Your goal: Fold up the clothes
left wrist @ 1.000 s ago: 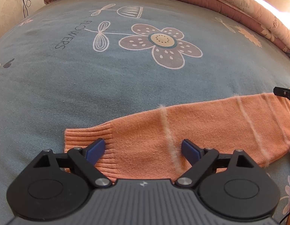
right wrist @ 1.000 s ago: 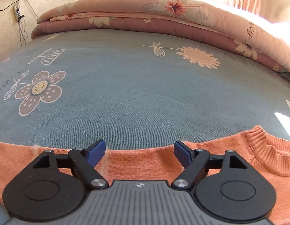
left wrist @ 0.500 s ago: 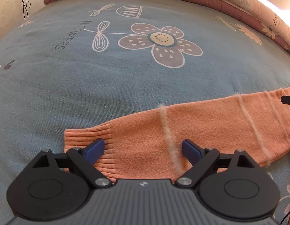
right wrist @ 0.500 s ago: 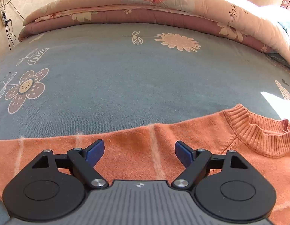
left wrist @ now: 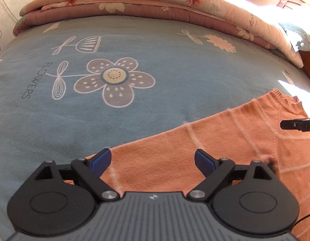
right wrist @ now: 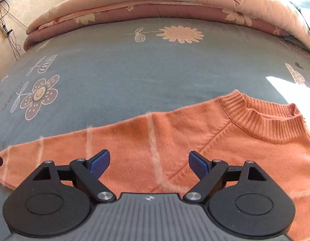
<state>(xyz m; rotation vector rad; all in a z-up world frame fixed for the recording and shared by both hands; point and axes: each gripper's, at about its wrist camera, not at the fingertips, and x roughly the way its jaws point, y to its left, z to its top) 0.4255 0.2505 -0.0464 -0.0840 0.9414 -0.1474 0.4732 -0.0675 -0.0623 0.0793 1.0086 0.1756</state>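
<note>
With both the left gripper [left wrist: 153, 158] and right gripper [right wrist: 149, 160] wide open and empty above the flat orange knit sweater [right wrist: 195, 136], a shallow pinch could snag fuzz or grab the blue flowered bedsheet [right wrist: 135, 70].

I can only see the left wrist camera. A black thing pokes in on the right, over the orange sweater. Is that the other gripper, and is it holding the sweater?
Observer: Yes, that is the right gripper. Its jaws have just been opening and stand wide. Nothing is gripped between them, and the orange sweater lies below.
Operator: Which bit of the sweater is it over?
Observer: The shoulder, beside the seam that slants down from the ribbed collar.
Operator: Is the collar folded under?
Observer: No. Its whole curve shows, open towards the blue bedsheet.
</note>
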